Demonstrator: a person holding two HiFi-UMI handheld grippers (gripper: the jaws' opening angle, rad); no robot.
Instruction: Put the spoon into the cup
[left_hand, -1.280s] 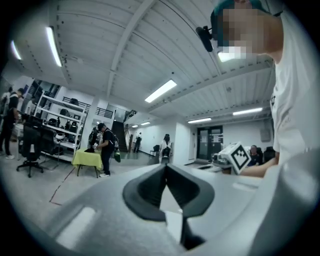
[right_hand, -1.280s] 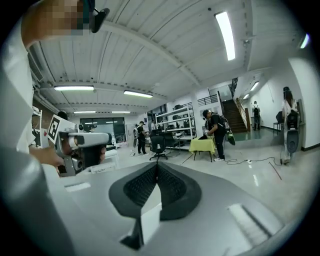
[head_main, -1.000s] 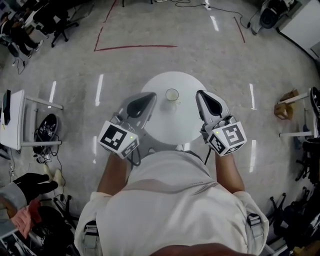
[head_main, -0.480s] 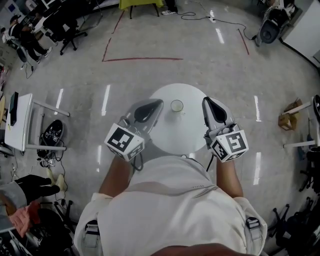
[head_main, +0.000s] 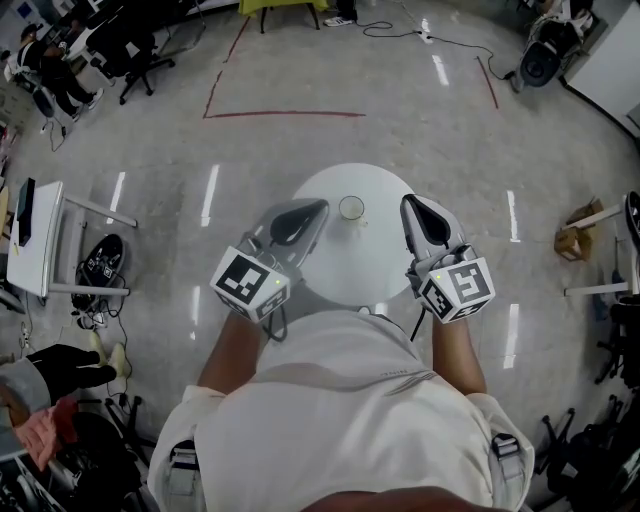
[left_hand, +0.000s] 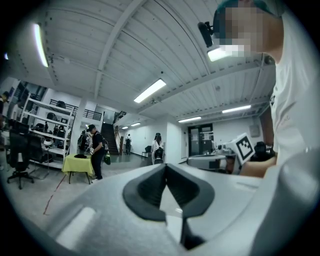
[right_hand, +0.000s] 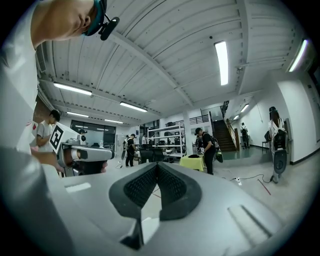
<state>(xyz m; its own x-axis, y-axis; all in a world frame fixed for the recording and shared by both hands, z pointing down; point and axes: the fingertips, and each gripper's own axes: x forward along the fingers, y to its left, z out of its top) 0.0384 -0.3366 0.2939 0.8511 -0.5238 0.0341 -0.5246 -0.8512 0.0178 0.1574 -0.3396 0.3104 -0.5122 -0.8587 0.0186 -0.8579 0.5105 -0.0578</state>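
Between the left gripper (head_main: 316, 207) and right gripper (head_main: 408, 206), slightly farther, stands the cup (head_main: 351, 208); both jaws closed, empty; spoon unseen.

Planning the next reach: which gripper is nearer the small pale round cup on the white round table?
Left. The left gripper sits just left of the small pale round cup; the right gripper is farther off to its right.

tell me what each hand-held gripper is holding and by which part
Nothing is held: the left hand-held gripper and right hand-held gripper are both shut and empty, flanking the small pale cup.
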